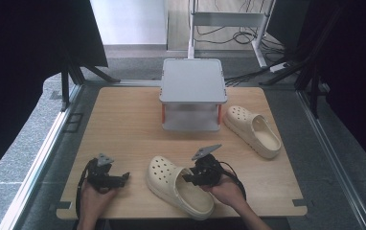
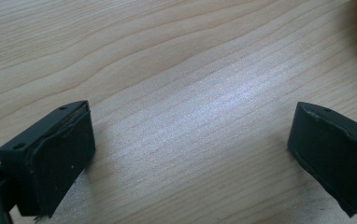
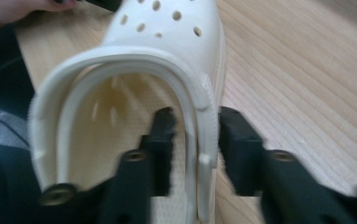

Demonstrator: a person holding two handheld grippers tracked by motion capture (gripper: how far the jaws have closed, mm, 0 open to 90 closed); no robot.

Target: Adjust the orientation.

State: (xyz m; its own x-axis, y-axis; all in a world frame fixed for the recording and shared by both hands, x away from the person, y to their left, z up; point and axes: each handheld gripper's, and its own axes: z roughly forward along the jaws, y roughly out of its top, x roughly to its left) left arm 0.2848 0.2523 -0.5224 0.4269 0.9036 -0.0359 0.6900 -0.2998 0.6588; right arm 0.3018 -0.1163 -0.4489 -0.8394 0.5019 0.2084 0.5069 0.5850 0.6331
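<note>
A cream clog (image 1: 178,184) lies on its sole at the front middle of the wooden table (image 1: 123,124), toe pointing back left. My right gripper (image 1: 189,178) is at its right side wall. In the right gripper view the jaws of the right gripper (image 3: 196,126) straddle that wall of the clog (image 3: 167,28), one inside the shoe and one outside, closed down on it. My left gripper (image 1: 125,176) rests at the front left, a little apart from the clog's toe. It stands wide open over bare wood (image 2: 190,149).
A second cream clog (image 1: 253,129) lies at the back right, beside a grey two-level shelf (image 1: 193,79) standing at the back middle. Bare wood stretches across the left half of the table. Black frames and cables surround the table.
</note>
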